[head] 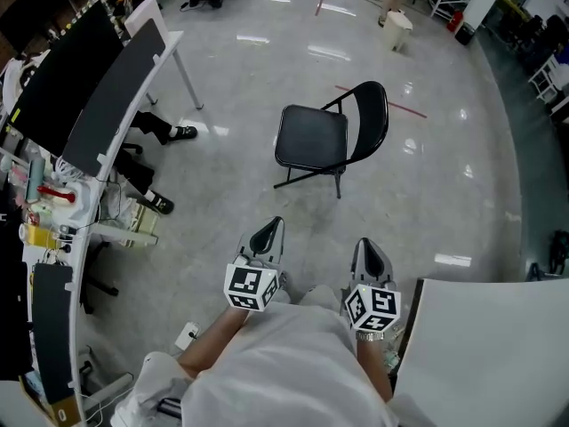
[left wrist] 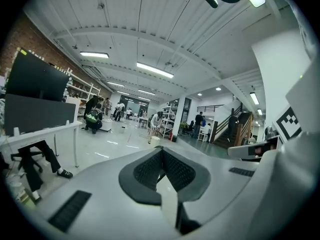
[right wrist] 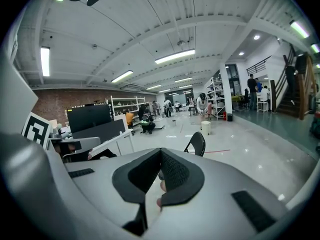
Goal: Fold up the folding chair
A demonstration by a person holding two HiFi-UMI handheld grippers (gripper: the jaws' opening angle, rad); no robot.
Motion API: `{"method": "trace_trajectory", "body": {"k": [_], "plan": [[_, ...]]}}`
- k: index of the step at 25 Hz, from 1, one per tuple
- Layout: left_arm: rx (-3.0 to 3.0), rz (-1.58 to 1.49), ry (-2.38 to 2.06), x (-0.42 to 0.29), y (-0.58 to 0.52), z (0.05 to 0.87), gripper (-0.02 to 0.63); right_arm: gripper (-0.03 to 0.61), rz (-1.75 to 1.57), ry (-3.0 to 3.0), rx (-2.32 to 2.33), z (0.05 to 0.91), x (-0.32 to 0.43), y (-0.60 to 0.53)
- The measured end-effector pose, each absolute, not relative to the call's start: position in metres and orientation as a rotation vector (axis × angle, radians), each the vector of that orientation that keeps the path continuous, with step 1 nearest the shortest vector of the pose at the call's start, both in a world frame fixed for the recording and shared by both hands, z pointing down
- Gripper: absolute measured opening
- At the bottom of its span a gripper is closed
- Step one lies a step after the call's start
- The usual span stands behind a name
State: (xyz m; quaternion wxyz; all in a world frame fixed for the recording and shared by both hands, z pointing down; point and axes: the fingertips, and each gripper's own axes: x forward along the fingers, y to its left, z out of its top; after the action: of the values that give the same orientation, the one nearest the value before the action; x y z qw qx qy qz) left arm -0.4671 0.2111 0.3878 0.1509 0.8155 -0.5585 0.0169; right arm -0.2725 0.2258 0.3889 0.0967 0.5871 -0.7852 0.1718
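Fingers [left wrist: 146, 170] of the left gripper [head: 269, 231] are pressed together with nothing between them. The right gripper [head: 367, 254] just beside it is closed the same way, also empty. Both point out across the grey floor [head: 222, 194] from in front of the person [head: 284, 363]. Along the floor's left edge runs a white desk [head: 172, 43] with dark screens [head: 58, 78], and a seated person's black shoes [head: 182, 132] show beneath it. Near the middle of the floor, ahead of both grippers and well apart from them, the black folding chair [head: 324, 136] stands fully open, its seat toward the left and its backrest toward the right. A white bucket [head: 397, 29] sits near the floor's far edge, and a white panel [head: 484, 345] fills the lower right corner.
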Motion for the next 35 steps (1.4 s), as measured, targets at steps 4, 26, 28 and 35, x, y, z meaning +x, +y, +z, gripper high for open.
{"method": "trace_trajectory", "body": {"k": [4,26,28,35], "plan": [[2.353,0.068,-1.566,-0.462,0.201,0.391,0.012,0.005,0.521,-2.296,1.754,0.390,-0.268,0.216],[2.298,0.149,-1.657,-0.434,0.042,0.392,0.012,0.005,0.589,-2.352,1.662,0.404,-0.235,0.031],[2.294,0.146,-1.667,-0.426,0.028,0.390,0.012,0.005,0.587,-2.361,1.649,0.404,-0.228,0.017],[2.293,0.155,-1.690,-0.403,-0.010,0.392,0.012,0.005,0.582,-2.381,1.635,0.406,-0.206,-0.026]]}}
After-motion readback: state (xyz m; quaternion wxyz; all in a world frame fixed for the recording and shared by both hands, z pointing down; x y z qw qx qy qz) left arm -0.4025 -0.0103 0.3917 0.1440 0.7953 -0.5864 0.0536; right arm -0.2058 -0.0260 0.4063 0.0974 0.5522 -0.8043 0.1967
